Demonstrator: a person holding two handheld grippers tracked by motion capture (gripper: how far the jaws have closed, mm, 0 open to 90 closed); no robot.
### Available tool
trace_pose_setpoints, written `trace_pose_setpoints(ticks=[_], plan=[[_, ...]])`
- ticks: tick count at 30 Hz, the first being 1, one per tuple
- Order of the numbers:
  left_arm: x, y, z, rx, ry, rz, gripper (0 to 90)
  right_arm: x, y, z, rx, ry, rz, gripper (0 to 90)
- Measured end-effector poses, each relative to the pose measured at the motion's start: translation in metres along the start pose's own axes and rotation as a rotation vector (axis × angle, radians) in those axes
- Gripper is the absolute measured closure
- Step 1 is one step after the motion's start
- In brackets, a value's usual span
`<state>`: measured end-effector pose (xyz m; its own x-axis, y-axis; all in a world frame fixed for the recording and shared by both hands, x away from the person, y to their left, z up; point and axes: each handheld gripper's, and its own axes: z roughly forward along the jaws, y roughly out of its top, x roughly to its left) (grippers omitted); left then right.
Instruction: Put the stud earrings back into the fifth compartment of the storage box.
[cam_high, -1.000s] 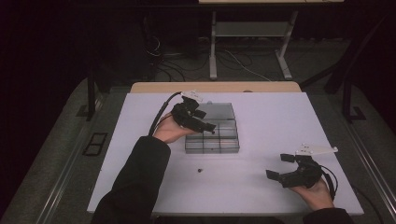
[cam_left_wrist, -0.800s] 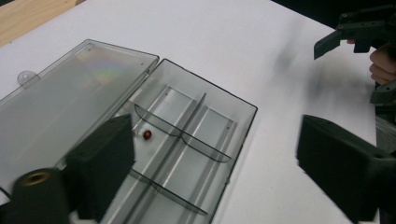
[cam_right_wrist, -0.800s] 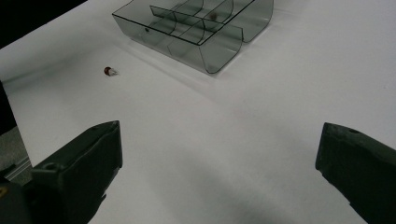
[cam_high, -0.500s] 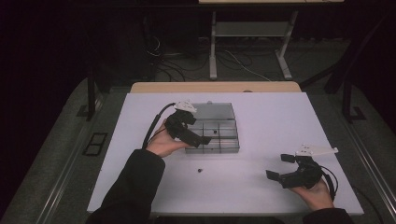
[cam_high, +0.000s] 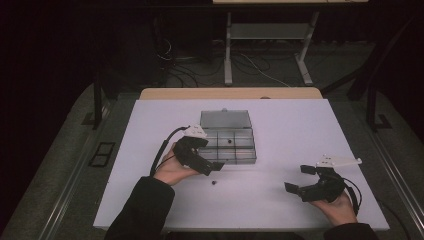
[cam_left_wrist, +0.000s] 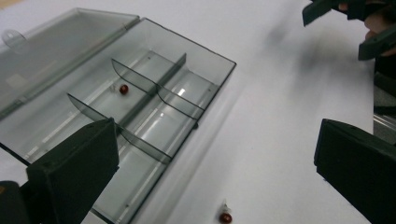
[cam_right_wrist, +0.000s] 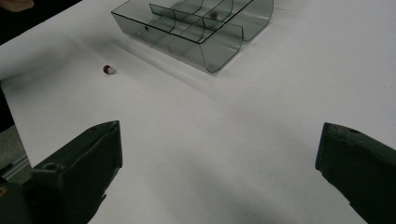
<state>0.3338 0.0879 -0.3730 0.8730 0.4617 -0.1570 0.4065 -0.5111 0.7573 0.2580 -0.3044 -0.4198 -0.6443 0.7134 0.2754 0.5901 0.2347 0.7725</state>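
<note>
Jaws wide; left gripper (cam_high: 216, 167) near bead (cam_high: 213, 182).

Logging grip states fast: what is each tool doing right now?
Left tool: open, holding nothing, jaws just opened.
Right tool: open, holding nothing.

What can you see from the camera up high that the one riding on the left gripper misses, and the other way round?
High view alone: the whole white table, the person's sleeve, both hands, the left gripper from outside, and the dark floor with cables behind.

Left gripper view alone: its own black jaws wide apart with nothing between them, the compartment dividers close up, and the clear red colour of the bead in the box.

Both share: the clear box with its lid laid open, one bead inside, the loose bead on the table, and the right gripper.
</note>
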Motion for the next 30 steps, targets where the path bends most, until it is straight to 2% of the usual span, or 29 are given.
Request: trace_pose_setpoints(ticks=[9,16,21,26,30], plan=[[-0.01,-0.012,0.007,0.024,-0.02,0.013,0.0,0.0,0.0,0.0,0.002,0.0,-0.001,0.2],[-0.018,-0.023,0.017,0.066,-0.04,0.031,0.0,0.001,0.0,0.0,0.005,0.001,-0.006,0.1],[-0.021,-0.031,0.026,0.12,-0.044,0.049,0.0,0.001,0.0,0.0,0.003,0.005,-0.001,0.1],[-0.023,-0.036,0.034,0.165,-0.049,0.067,4.3,0.001,0.0,0.0,0.003,0.006,-0.001,0.2],[-0.021,-0.04,0.038,0.188,-0.066,0.049,12.7,0.0,0.0,0.0,0.001,0.014,0.003,0.2]])
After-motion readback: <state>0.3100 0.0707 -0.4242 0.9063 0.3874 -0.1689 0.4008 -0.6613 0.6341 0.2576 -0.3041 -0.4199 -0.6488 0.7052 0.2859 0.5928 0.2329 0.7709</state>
